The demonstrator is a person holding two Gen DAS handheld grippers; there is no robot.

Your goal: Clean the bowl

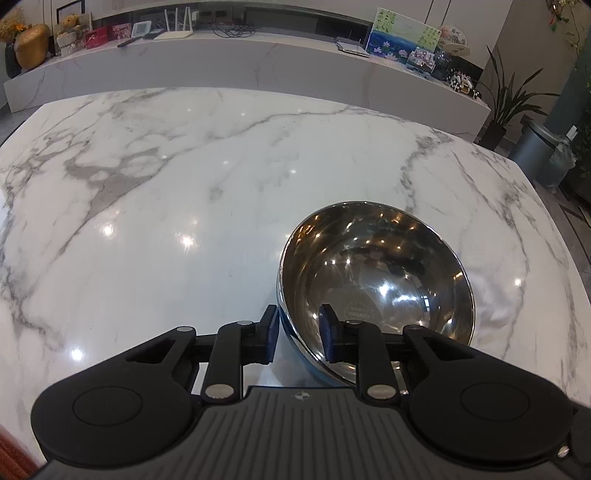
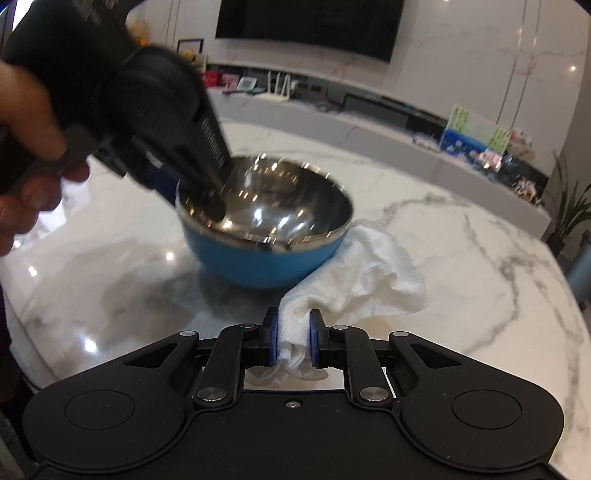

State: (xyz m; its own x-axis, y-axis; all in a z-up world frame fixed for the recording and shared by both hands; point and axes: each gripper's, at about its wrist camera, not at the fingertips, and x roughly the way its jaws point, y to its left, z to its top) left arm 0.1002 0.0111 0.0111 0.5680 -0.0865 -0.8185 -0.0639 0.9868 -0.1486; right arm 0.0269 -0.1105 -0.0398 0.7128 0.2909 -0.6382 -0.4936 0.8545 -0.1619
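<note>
A bowl (image 1: pixel 376 280), shiny steel inside and blue outside (image 2: pixel 258 266), stands on the white marble table (image 1: pixel 184 184). My left gripper (image 1: pixel 299 317) straddles its near rim, one pad against the blue outer wall and the other inside the steel, shut on the rim. In the right wrist view the left gripper (image 2: pixel 192 199) reaches the bowl's left rim, held by a person's hand (image 2: pixel 22 147), and is blurred. My right gripper (image 2: pixel 291 321) is shut on a bunched corner of a white cloth (image 2: pixel 369 273). The cloth lies on the table against the bowl's right side (image 1: pixel 491 299).
Behind the table runs a marble ledge (image 1: pixel 258 62) with a white router (image 1: pixel 177 26), framed pictures (image 1: pixel 399 33) and small ornaments. A potted plant (image 1: pixel 509 99) and a grey bin (image 1: pixel 539 151) stand off the table's far right corner.
</note>
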